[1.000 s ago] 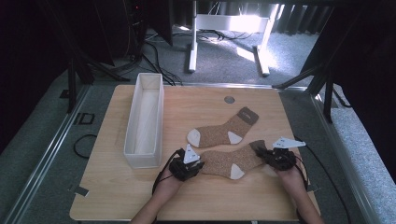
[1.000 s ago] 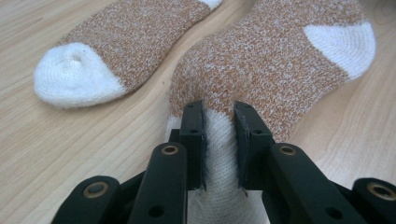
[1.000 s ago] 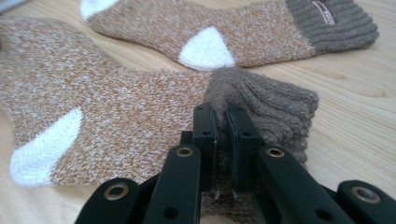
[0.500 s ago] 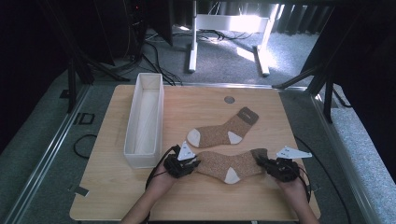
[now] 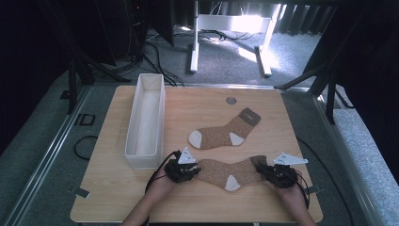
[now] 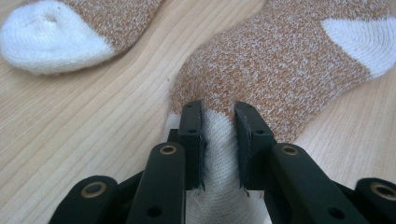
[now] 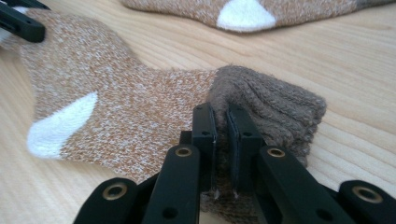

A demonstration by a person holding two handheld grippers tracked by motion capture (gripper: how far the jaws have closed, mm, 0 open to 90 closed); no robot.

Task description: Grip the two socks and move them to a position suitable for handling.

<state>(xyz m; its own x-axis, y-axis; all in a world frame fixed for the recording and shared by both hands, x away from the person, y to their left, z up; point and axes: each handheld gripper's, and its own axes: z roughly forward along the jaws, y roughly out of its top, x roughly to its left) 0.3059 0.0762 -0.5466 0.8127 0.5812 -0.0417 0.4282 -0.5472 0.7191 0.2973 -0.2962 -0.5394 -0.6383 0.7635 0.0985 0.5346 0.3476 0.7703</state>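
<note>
Two brown socks with white toes and heels lie on the tabletop (image 5: 117, 197), one above the other in the lower middle of the high view. The near sock (image 5: 228, 170) is gripped at both ends. The left tongs (image 5: 184, 172) are pinched nearly shut on its white toe, the fabric bunched between the pads (image 6: 198, 140). The right tongs (image 5: 277, 173) are closed tight on the darker ribbed cuff, with a fold of it squeezed between the pads (image 7: 205, 140). The sock rests stretched flat on the wood between the two hands.

The far sock (image 5: 226, 132) lies untouched just above it, toe to the left, cuff toward the upper right. The long white box (image 5: 147, 123) at the left stands empty.

Judged from this: the grasp is made, while pairing or folding the socks and putting them in the box appear to remain.
</note>
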